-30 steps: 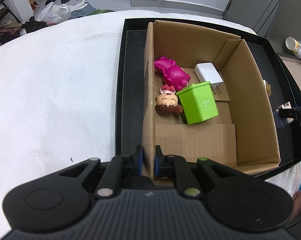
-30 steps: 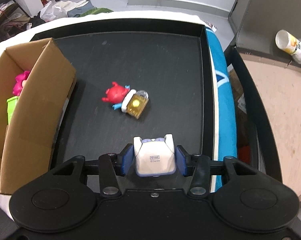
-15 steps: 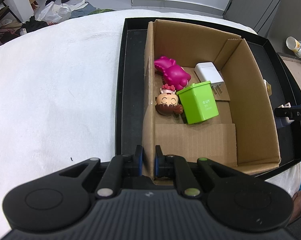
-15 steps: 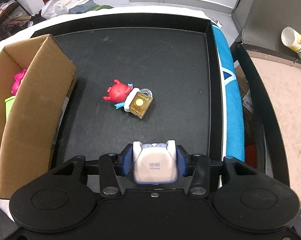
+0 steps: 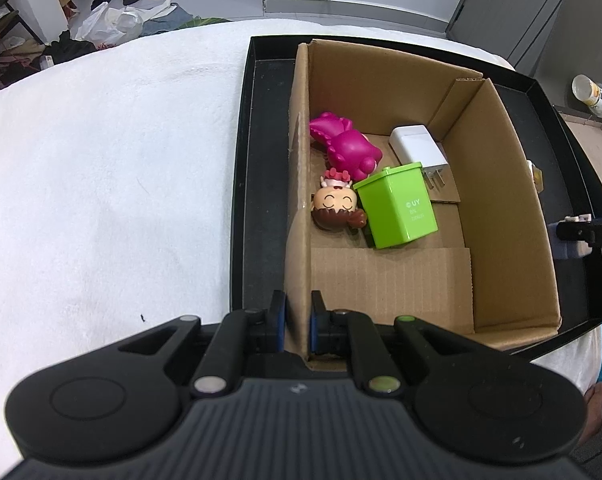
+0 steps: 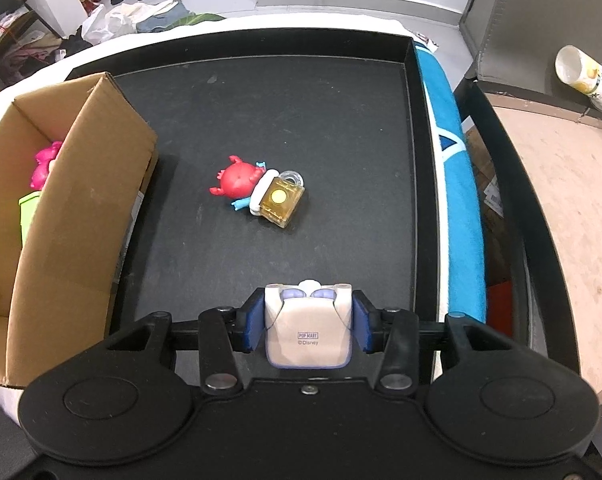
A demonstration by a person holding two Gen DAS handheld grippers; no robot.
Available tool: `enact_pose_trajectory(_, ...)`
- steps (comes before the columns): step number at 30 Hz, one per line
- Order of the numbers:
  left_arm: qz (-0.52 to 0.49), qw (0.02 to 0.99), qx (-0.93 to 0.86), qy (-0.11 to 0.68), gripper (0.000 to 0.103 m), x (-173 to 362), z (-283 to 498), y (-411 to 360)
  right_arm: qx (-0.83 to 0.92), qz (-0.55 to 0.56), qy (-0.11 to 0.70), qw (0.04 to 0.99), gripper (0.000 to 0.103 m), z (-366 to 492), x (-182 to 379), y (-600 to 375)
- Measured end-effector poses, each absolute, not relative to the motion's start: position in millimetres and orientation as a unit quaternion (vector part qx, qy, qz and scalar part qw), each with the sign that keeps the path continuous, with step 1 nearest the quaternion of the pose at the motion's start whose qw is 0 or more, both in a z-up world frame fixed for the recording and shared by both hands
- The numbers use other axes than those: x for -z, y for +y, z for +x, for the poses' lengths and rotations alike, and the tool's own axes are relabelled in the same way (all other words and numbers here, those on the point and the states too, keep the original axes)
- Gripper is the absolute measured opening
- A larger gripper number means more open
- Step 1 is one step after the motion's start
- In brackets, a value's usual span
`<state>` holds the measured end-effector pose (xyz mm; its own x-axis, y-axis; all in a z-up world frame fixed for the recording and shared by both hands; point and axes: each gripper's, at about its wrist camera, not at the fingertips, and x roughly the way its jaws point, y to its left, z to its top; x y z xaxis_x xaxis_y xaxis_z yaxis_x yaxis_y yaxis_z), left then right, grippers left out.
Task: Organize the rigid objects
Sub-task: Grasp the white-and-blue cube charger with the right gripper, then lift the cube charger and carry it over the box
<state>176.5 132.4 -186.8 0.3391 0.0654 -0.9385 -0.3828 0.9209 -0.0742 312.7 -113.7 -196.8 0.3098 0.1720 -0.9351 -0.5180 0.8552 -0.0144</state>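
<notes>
My left gripper [image 5: 298, 322] is shut on the near left wall of a cardboard box [image 5: 501, 216] that stands in a black tray [image 5: 257, 184]. Inside the box lie a magenta toy [image 5: 343, 146], a small doll head [image 5: 335, 208], a green bin-shaped box [image 5: 399, 210] and a white charger [image 5: 417, 148]. In the right wrist view my right gripper [image 6: 307, 326] is shut on a white and lilac figurine [image 6: 307, 330], held above the black tray [image 6: 261, 112]. A red toy with an amber padlock [image 6: 261, 194] lies on the tray floor, right of the cardboard box [image 6: 73, 240].
A white cloth [image 5: 101, 184] covers the table left of the tray. Right of the tray are a blue strip [image 6: 453, 184], a brown board [image 6: 561, 216] and a tipped paper cup [image 6: 585, 78]. Shoes and bags lie on the floor beyond.
The right gripper has lifted slightly with the figurine, so the tray looks a little farther off. The left gripper and the box have not moved.
</notes>
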Motion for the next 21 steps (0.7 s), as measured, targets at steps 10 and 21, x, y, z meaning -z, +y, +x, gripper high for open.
enact_pose_trajectory(10,-0.139,0.807,-0.138,0.557,0.011,185,177,131,-0.222,-0.156,0.531,0.803,0.043,307,183,-114)
enact_pose_trajectory(21,-0.139,0.808,-0.137,0.556,0.011,184,176,131,-0.231,-0.160,0.508,0.814,0.043,301,160,-105)
